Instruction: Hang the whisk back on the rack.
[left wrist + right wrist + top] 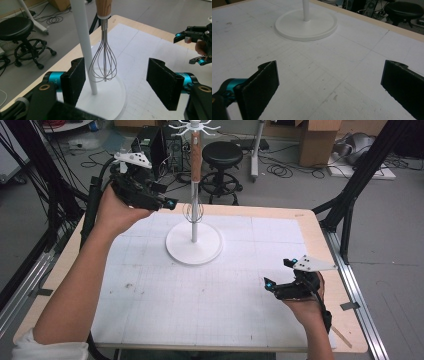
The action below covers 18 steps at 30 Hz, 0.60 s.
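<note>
Grey floor, cables strewn across top of frame. Black swivel stool top centre, cardboard boxes top right, black rig struts at both sides. Wood-edged surface under white gridded mat.

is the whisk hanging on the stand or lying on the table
Hanging: the whisk dangles wires-down beside the stand's pole, clear of the base.

white stand pole just beside hanging whisk, open mat around
</note>
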### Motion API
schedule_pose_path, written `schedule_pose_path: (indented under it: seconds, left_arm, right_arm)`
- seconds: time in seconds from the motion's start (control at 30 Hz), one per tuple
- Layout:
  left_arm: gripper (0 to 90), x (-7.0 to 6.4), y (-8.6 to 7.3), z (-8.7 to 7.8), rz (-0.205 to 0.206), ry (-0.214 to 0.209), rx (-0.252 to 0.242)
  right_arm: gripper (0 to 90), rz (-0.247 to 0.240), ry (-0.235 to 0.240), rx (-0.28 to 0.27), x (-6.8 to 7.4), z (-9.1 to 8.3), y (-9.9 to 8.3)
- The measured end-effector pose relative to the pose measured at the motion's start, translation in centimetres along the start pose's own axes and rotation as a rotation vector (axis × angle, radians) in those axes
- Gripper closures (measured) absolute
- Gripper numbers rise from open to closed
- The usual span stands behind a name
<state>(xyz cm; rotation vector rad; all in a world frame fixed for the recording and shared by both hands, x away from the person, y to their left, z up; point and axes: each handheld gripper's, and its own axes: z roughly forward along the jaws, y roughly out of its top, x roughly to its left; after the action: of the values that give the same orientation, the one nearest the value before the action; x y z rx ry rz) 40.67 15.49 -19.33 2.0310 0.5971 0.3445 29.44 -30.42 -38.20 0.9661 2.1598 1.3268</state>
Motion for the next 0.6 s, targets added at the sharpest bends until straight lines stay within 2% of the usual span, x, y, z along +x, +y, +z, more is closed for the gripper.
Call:
schedule_pose_path:
  seconds: [0.4, 0.6]
  left_arm:
    - [26.4, -0.5, -1.7, -1.0, 0.006, -0.004, -0.036]
    - [22.1, -0.9, -2.7, -1.2, 0.010, -0.021, -0.057]
  right_arm:
    - [0.4, -0.002, 0.001, 0.002, 0.1, 0.1, 0.0]
    - [0.4, 0.001, 0.002, 0.005, 0.1, 0.1, 0.0]
